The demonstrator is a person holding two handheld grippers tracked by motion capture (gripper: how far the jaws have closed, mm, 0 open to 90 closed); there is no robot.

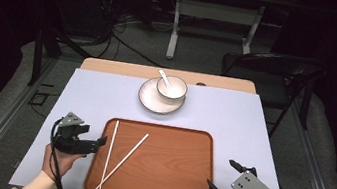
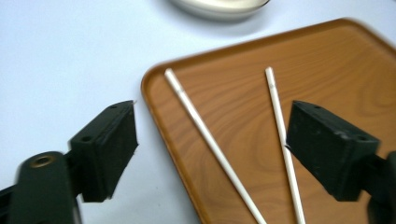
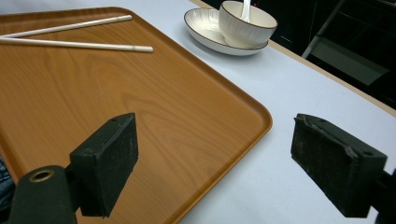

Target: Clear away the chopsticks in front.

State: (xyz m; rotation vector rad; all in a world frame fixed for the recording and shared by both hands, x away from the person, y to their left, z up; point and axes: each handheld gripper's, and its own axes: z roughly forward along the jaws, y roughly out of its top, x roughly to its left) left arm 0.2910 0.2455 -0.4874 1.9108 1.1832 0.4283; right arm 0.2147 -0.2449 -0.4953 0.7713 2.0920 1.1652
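A brown wooden tray lies at the near middle of the white table cover. Two white chopsticks rest on its left half and cross near the front rim. My left gripper hovers just left of the tray, open, nothing between its jaws. In the left gripper view the gripper is above the tray's corner, with both chopsticks below and apart from the pads. My right gripper stands open at the tray's right front corner; the right gripper view shows it empty over the tray edge.
Behind the tray a white bowl with a white spoon sits on a white plate. A black folding chair stands beyond the table's far right corner. The table's far wooden edge is bare.
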